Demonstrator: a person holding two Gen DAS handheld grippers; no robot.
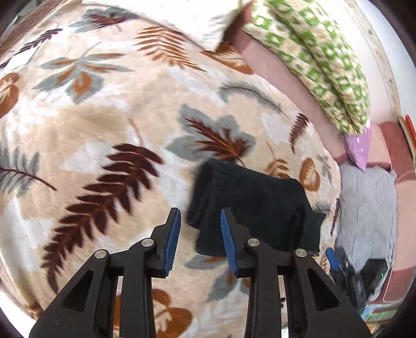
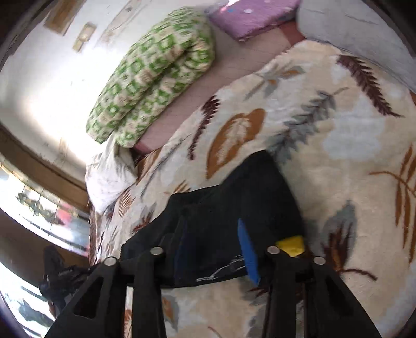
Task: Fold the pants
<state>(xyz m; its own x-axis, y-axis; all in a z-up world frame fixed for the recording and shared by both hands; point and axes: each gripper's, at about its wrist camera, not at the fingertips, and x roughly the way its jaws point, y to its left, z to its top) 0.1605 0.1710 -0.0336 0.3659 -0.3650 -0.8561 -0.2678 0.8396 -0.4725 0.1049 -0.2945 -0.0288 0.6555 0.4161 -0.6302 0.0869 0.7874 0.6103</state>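
1. Nearest the left wrist camera, the left gripper [image 1: 200, 221] is seen with its blue-padded fingers [image 1: 173, 240] spread wide and nothing held between them; it hangs above the leaf-print blanket [image 1: 104, 117] just beside the pants.
2. Close to the right wrist camera, the right gripper [image 2: 215, 247] is likewise seen with its fingers parted and nothing clamped, poised directly over the garment.
3. Just beyond the fingers, the pants [image 1: 249, 208] are found lying on the blanket as a compact dark bundle with layered edges, so the folding is judged largely or wholly done; at most a final tidy or press is thought to be left.
4. A yellow tag [image 2: 291, 245] is visible at the bundle's near edge, and pale markings beside it, but no writing can be read.
5. Farther back, a green-patterned quilt [image 2: 153, 75], a purple cushion [image 2: 254, 15] and a grey pillow [image 1: 366, 205] are seen; no brands are legible.
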